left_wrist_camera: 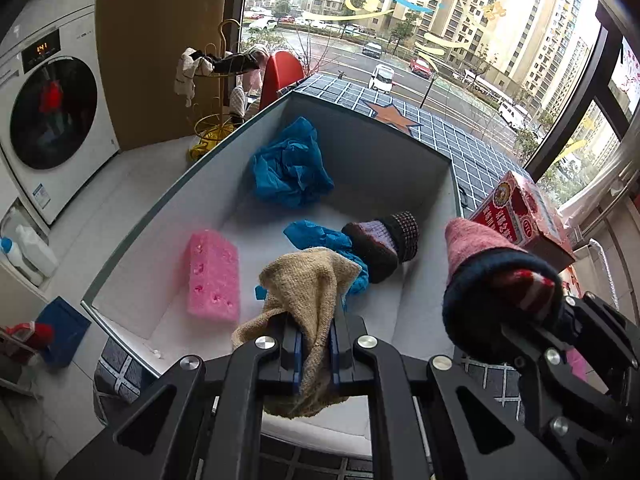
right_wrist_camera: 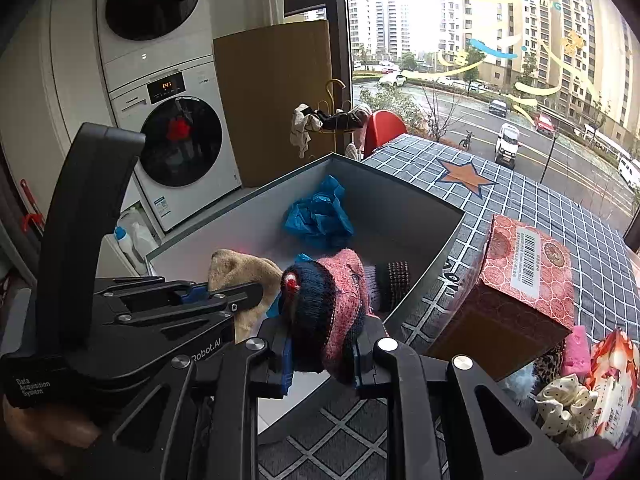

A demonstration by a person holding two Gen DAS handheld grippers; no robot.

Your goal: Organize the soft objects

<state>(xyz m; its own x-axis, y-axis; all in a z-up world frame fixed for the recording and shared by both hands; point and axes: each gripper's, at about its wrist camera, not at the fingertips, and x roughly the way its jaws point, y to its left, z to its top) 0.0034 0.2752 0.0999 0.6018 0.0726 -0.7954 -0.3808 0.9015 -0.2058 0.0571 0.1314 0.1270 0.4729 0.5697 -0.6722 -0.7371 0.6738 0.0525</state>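
My left gripper (left_wrist_camera: 314, 344) clamps the tan cloth (left_wrist_camera: 308, 280) and my right gripper (right_wrist_camera: 322, 354) pinches the pink-and-navy sock (right_wrist_camera: 332, 304), both above the grey box (left_wrist_camera: 372, 152).

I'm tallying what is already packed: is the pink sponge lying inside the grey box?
Yes: the pink sponge lies on the white floor of the grey box, near its left wall, apart from both grippers.

Daylight is pouring through the big window (right_wrist_camera: 500, 60), where apartment towers and a street with cars are showing. Stacked washing machines (right_wrist_camera: 168, 92) are standing against the white wall, the lower display glowing orange. A cardboard sheet (right_wrist_camera: 276, 96) is leaning beside them, and a gold rack (left_wrist_camera: 218, 92) is holding cloths.
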